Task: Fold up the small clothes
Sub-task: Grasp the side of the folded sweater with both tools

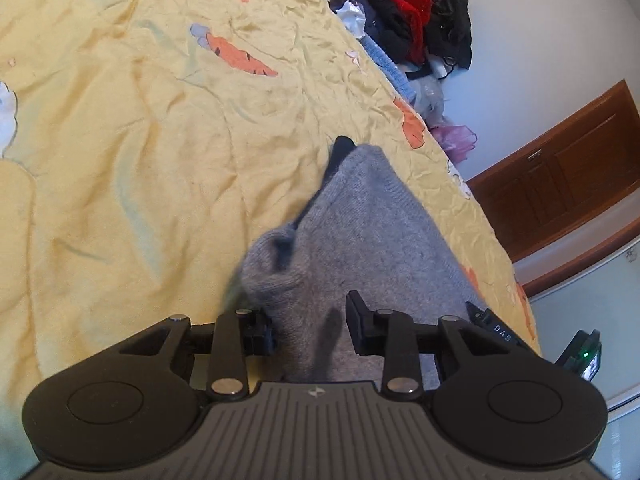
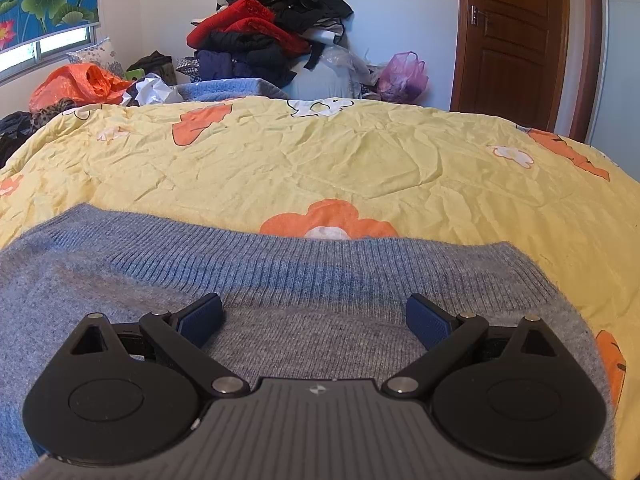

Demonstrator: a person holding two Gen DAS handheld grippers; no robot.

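Observation:
A grey knitted sweater (image 1: pixel 360 232) lies on the yellow flowered bedspread (image 1: pixel 140 160). My left gripper (image 1: pixel 310 316) is shut on a bunched fold of it, and the fabric fills the narrow gap between the two black fingers. Past the grip the knit rises in a ridge to a point with a dark patch (image 1: pixel 343 147). In the right wrist view the sweater (image 2: pixel 280 332) lies flat, its ribbed band (image 2: pixel 280 264) running across just ahead. My right gripper (image 2: pixel 314 312) hovers over it, open, with nothing between its blue pads (image 2: pixel 202 318).
A heap of red and black clothes (image 2: pixel 272 36), an orange bag (image 2: pixel 80 84) and a pink bag (image 2: pixel 402 76) sit beyond the bed's far edge. A brown door (image 2: pixel 516 40) stands at the right. A black device with a green light (image 1: pixel 584 356) shows beside the left gripper.

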